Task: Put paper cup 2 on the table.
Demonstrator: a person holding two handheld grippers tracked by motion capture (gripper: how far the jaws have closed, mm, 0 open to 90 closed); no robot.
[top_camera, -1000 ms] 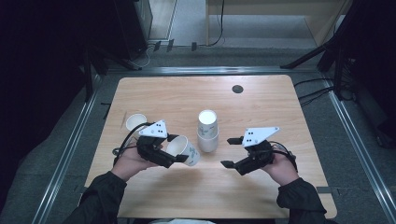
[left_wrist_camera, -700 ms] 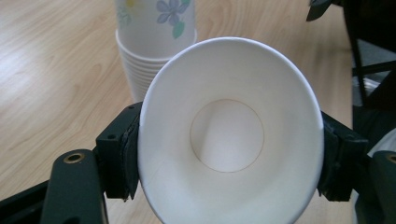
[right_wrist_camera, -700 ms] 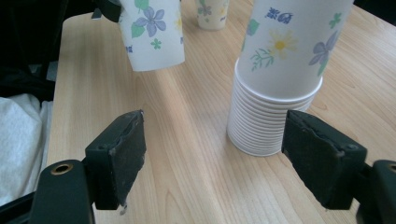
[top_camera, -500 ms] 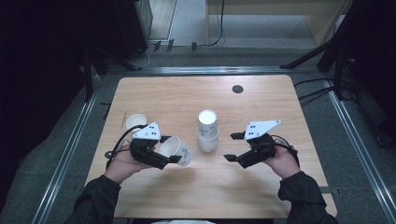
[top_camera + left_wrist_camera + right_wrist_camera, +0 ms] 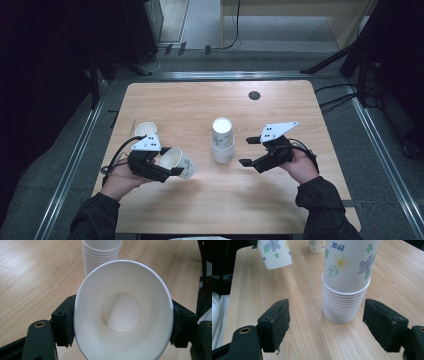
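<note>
A single paper cup [image 5: 178,162] is clamped between the jaws of the left gripper [image 5: 170,170], lying on its side in the lower left of the high view with its open mouth turned toward that gripper's camera; in the left gripper view the pads are pressed against both sides of the cup's rim [image 5: 123,312]. Compared with a second ago, this cup has been carried away from the stack of cups [image 5: 222,141] at the centre of the table [image 5: 190,100], toward the lower left, so that a clear gap of bare wood now lies between the two. The cup is therefore judged to be fully freed from the stack and on its way to be set down, probably near the lone upright cup [image 5: 145,130] already standing at the left edge.

The right gripper [image 5: 248,151] has been drawn closer to the stack from the right side of the frame. Its jaws are held apart with nothing between them, and in the right gripper view the stack [image 5: 347,282] is framed just beyond the two pads, untouched. A steadying grip, or the next cup's removal, appears to be prepared.
</note>
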